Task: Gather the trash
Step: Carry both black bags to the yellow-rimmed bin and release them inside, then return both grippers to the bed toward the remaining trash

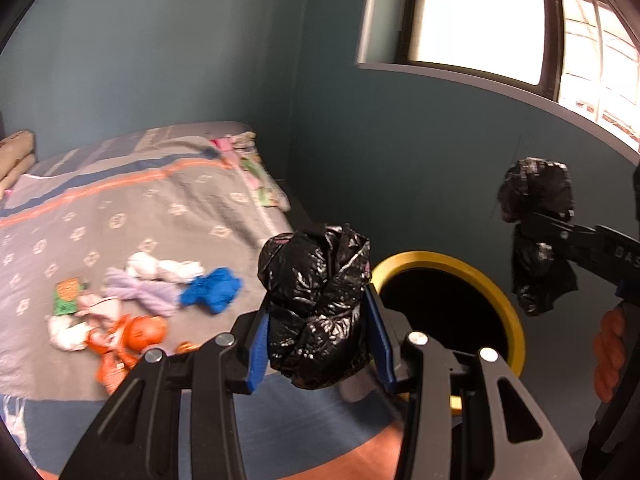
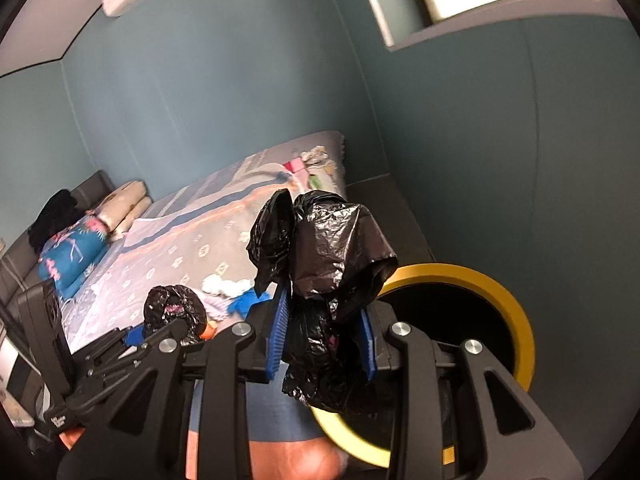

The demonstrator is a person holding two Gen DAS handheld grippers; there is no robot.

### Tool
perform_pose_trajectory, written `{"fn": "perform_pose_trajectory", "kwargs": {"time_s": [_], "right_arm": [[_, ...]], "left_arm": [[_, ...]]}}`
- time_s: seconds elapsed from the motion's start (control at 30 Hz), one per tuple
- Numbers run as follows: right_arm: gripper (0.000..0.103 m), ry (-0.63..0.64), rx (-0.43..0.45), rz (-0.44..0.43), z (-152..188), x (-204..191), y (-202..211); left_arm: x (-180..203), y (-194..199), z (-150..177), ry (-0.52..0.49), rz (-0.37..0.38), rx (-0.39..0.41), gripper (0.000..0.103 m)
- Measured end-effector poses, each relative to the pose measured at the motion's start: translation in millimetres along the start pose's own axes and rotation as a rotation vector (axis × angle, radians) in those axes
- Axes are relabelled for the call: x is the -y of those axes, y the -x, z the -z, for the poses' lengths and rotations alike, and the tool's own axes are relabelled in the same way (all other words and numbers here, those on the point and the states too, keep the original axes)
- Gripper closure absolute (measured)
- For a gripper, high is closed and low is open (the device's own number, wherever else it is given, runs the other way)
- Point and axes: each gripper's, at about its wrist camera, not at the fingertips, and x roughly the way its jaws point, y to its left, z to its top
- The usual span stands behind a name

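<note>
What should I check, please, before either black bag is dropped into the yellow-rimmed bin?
1. Left gripper clamped on its crumpled black bag: ok, both blue pads press its sides.
2. Right gripper clamped on its black bag: ok, though much of the bag bulges above the pads.
3. Bin mouth open: ok, no lid over the dark opening.
4. Bags positioned over the opening: cannot tell; both sit near the rim, but fisheye views do not settle it.
5. Room inside the bin: cannot tell, interior is black.
6. Trash left on the bed: not ok, the blue scrap, orange wrapper and white pieces remain.
</note>
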Motion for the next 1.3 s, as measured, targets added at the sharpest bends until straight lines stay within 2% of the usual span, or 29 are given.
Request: {"fn": "perform_pose_trajectory", "kwargs": {"time_s": [0.37, 0.63, 0.73, 0.87, 0.97, 1.17, 1.3], "right_arm": [[0.073, -0.08, -0.046, 0.076, -6.8, 50.7, -29.2], [0.072, -0.112, -0.067, 0.096, -1.5, 57.7, -42.7], [0.071, -0.112, -0.064, 0.11, -3.5, 51.4, -51.9], [0.057, -0.136, -0.053, 0.119, -6.5, 44.1, -58.2], [0.053, -0.151, -0.039, 0.136, -7.8, 47.7, -50.3], [0.05, -0.161, -0.016, 0.146, -8.1, 47.2, -36.0], [0.048, -0.139, -0.017, 0.13, -5.1, 39.6, -32.1]], "left_arm": [[45.0, -65.9, -3.4, -0.034, 0.121, -0.076, 0.063], [57.1, -108.2, 4.2, 0.007, 0.207, -0.141, 0.062], [56.6, -117.5, 6.1, 0.028, 0.226, -0.163, 0.055], [52.0, -116.0, 7.0, 0.047, 0.234, -0.162, 0.04], [49.4, -107.7, 8.0, 0.051, 0.229, -0.145, 0.03], [31.6, -89.4, 6.6, 0.056, 0.183, -0.096, 0.017], [12.1, -69.4, 2.7, 0.074, 0.134, -0.059, 0.014]]}}
